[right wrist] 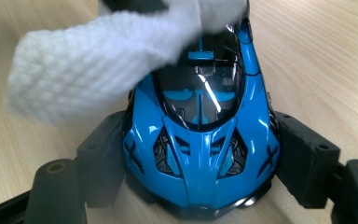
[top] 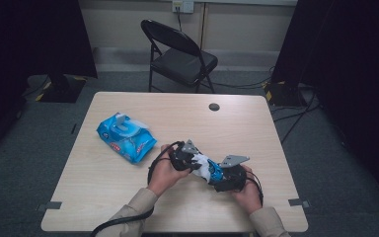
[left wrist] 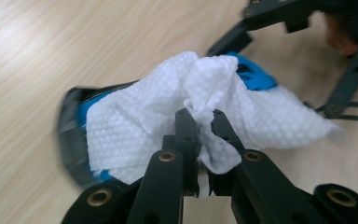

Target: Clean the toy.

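**Item record: wiping a toy car, two-gripper hold**

1. Right gripper. Jaws stand wide and are clamped on the flanks of the blue toy car, one pad on each side of the body. The car sits straight ahead between the jaws, its far end pointing away from the gripper camera, its underside close to the table.

2. Left gripper. Jaws nearly closed, pinching a bunched fold of the white wipe. The rest of the wipe spreads ahead of the jaw tips and drapes over the car, whose blue body peeks out beyond and to one side of the cloth.

3. Wipe packet. Blue, flap raised, lying well apart from both grippers, off to the left gripper's outer side.

4. Folding chair. Beyond the table; not involved.

Risks, judged from the present hold:
- The wipe is held by one small fold, so a firm stroke could pull it out of the pinch.
- The car's sides look glossy and tapered, so sideways pressure from the wipe may twist or slide it between the pads.
- The left jaw tips sit close behind the cloth; pressing harder could bring hard plastic against the windscreen.
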Available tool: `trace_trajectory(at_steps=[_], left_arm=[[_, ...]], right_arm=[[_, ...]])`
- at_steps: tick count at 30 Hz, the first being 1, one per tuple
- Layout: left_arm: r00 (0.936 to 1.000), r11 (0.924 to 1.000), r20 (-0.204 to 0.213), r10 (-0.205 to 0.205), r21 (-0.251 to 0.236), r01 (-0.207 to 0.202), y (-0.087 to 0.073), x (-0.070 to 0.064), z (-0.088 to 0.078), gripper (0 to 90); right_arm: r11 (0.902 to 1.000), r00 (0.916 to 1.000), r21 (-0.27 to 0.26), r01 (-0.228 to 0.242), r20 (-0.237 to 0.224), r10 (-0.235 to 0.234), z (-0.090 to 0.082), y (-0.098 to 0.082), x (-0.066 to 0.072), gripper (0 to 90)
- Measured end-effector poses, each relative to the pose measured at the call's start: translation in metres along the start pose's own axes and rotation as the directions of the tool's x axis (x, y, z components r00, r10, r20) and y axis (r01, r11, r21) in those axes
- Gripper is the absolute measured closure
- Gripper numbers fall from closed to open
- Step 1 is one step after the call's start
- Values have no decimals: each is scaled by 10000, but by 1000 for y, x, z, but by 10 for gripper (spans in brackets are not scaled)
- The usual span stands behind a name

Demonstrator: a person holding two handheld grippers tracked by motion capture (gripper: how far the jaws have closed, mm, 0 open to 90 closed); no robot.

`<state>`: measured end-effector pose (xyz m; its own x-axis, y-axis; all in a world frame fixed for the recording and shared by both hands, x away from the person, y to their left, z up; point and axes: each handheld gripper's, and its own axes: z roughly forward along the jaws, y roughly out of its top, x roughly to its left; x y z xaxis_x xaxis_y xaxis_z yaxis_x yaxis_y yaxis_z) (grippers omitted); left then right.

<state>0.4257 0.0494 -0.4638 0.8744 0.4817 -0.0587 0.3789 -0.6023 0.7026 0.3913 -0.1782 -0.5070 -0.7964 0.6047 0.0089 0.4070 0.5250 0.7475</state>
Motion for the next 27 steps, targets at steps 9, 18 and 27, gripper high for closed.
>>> trace_trajectory(at_steps=[9,18,27], left_arm=[[9974,9983,-434,-580,-125,575,-5,20,-4,846],[9933,9939,-452,-1067,-314,1054,1,24,-14,851],[9961,9932,698,-548,-984,616,25,-6,-15,852]], right_arm=[[10000,10000,-2,-3,2,3,0,0,0,256],[10000,10000,-3,3,1,-3,0,0,0,257],[10000,10000,-3,0,3,0,0,0,0,257]])
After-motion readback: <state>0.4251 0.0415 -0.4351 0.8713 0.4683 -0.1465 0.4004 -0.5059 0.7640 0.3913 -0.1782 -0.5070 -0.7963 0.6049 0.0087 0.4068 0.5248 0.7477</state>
